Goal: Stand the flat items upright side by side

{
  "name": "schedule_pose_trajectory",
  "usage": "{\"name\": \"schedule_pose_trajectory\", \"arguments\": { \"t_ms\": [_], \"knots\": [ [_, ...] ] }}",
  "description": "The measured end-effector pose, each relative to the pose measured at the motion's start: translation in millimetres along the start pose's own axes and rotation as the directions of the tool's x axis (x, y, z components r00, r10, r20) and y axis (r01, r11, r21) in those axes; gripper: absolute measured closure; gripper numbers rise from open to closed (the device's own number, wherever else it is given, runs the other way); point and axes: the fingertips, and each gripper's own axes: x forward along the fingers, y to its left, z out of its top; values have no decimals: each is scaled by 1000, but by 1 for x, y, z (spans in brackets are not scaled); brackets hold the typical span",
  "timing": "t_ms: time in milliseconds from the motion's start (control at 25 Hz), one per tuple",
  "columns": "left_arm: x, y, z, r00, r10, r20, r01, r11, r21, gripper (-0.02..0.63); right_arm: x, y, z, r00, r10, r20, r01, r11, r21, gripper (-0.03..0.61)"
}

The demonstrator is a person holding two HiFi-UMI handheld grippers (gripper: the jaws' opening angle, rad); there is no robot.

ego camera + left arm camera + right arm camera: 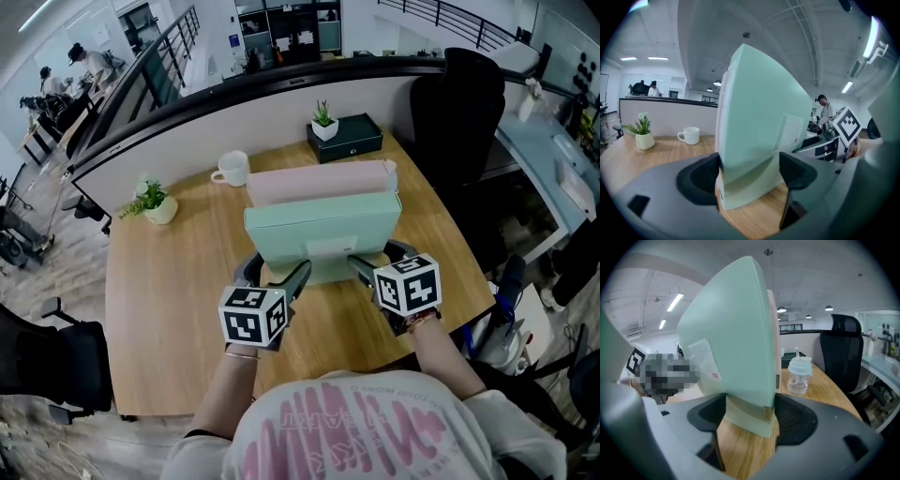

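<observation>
The green flat box (pixel 323 225) stands up on its long edge in the middle of the wooden worktop (pixel 169 300). It is pale mint green, wide and thin, with smooth sides. A small white label (pixel 323 248) sits low on the side that faces the person. A pink flat box (pixel 319 180) of the same shape stands right behind it, side by side with it.

The left tool (pixel 275 272) is clamped on the left end of the green flat box, one dark pad on each flat side. The right tool (pixel 382 260) is clamped on the right end in the same way.

Farther back on the worktop are a white mug (pixel 232 169), a small plant in a white pot (pixel 155 204) and a black box (pixel 347 138) with another little plant on top. A clear bottle (pixel 799 376) with a pale blue top stands past the right end of the boxes.
</observation>
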Motion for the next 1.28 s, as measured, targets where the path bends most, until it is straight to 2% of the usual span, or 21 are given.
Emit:
{"name": "schedule_pose_trajectory", "arguments": {
  "t_ms": [440,680,800,1000,1280],
  "knots": [
    [11,8,8,1000,-6,-4,6,999,-38,219,9,-6,7,1000,4,8,-4,1000,-8,247],
    [12,13,7,1000,10,3,-10,1000,-10,249,9,-6,6,1000,2,28,-1,1000,-7,247],
    [14,13,8,1000,15,3,-15,1000,-4,249,9,-7,7,999,6,37,-6,1000,0,250],
    [16,15,6,999,34,-16,-33,998,52,244,9,-9,7,998,7,60,-8,1000,13,256],
    [17,16,3,998,46,-33,-44,997,61,241,10,-10,7,997,20,68,-21,1000,14,256]
  ]
}}
